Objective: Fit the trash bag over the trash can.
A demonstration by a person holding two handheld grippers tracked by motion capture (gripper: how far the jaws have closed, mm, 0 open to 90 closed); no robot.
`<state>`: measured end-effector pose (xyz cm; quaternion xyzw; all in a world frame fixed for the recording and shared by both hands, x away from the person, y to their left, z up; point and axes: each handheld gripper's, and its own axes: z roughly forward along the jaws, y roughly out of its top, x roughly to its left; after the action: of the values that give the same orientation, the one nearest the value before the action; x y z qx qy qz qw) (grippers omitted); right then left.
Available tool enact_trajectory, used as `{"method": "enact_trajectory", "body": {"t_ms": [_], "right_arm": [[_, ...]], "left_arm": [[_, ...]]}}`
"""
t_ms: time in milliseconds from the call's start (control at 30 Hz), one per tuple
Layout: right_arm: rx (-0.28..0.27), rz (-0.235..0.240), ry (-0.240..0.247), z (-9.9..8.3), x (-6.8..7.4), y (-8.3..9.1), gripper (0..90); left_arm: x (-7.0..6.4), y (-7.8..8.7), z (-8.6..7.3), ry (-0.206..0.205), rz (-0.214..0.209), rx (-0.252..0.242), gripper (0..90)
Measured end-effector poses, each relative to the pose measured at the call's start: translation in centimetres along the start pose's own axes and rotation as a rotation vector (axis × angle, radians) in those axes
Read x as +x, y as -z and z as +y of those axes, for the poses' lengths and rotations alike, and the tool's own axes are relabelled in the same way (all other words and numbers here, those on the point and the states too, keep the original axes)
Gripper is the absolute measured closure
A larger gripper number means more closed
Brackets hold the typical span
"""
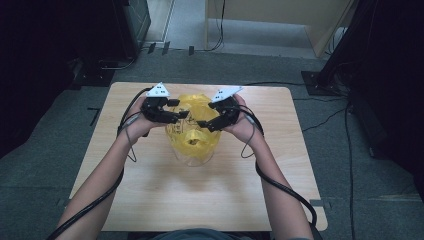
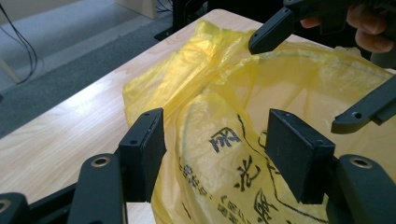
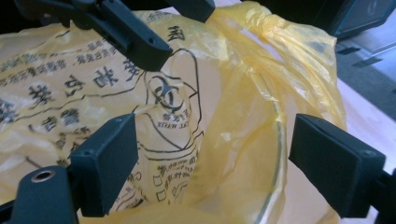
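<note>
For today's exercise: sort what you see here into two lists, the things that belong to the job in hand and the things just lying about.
Part of the job:
- yellow bag, printed with black text
- clear container that the bag lines
- left tool, open at the bag
- right tool, open at the bag

Just lying about:
- wooden table, only a support
- loose cables on the grey floor

My yellow bag (image 1: pixel 192 131) sits mid-worktop, toward the far side, draped in and over a clear round container (image 1: pixel 194 159). It is thin, crumpled plastic, printed in black with characters and a biohazard mark, its mouth open upward between my jaws.
</note>
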<state>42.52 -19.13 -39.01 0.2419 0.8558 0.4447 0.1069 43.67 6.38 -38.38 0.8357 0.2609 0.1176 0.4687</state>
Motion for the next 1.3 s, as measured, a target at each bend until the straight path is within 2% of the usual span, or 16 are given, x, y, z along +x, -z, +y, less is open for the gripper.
{"method": "enact_trajectory", "body": {"t_ms": [133, 300, 400, 500, 600, 667, 700, 767, 800, 867, 967, 1133, 1300], "right_arm": [[-0.021, 0.051, -0.073, -0.4, -1.0, -0.4, 15.2], [0.038, 0.093, -0.084, -1.1, -1.3, -0.8, 15.5], [0.094, 0.106, -0.075, -1.6, -1.2, -1.0, 15.9], [0.09, 0.112, -0.095, -2.0, -1.1, -0.9, 15.9], [0.084, 0.125, -0.123, -2.2, -0.8, -0.9, 15.1], [0.095, 0.135, -0.146, -2.4, -0.6, -0.8, 14.6], [0.1, 0.13, -0.136, -2.4, -0.5, -0.6, 14.7], [0.096, 0.107, -0.069, -2.3, -0.3, -0.4, 14.9], [0.083, 0.1, -0.041, -2.2, -0.2, -0.2, 14.9], [0.038, 0.087, -0.035, -2.1, -0.2, 0.1, 14.8], [-0.013, 0.077, -0.048, -1.7, -0.1, 1.1, 14.8], [-0.04, 0.069, -0.021, -1.2, 0.4, 2.4, 14.9], [-0.076, 0.048, -0.031, -1.2, 0.7, 3.4, 15.3]], "left_arm": [[0.6, -0.4, -0.3, 0.041, -0.02, 0.003, 37.3], [0.7, -0.6, -0.5, 0.077, -0.041, 0.009, 37.5], [0.8, -0.7, -0.7, 0.125, -0.059, 0.014, 38.0], [0.9, -0.5, -0.8, 0.142, -0.068, 0.014, 37.9], [1.1, 0.1, -0.9, 0.119, -0.054, 0.01, 38.0], [1.4, 0.5, -1.2, 0.086, -0.027, 0.041, 38.7], [1.5, 0.6, -1.4, 0.087, -0.024, 0.053, 39.9], [1.7, 0.7, -1.9, 0.097, -0.047, 0.081, 41.0], [1.7, 0.7, -2.1, 0.085, -0.046, 0.091, 41.0], [1.8, 0.7, -2.4, 0.089, -0.055, 0.096, 39.5], [1.8, 1.0, -2.3, 0.084, -0.059, 0.084, 37.9], [1.6, 2.0, -1.4, 0.07, -0.058, 0.025, 35.3], [1.4, 3.0, -0.5, 0.036, -0.029, -0.014, 34.8]]}}
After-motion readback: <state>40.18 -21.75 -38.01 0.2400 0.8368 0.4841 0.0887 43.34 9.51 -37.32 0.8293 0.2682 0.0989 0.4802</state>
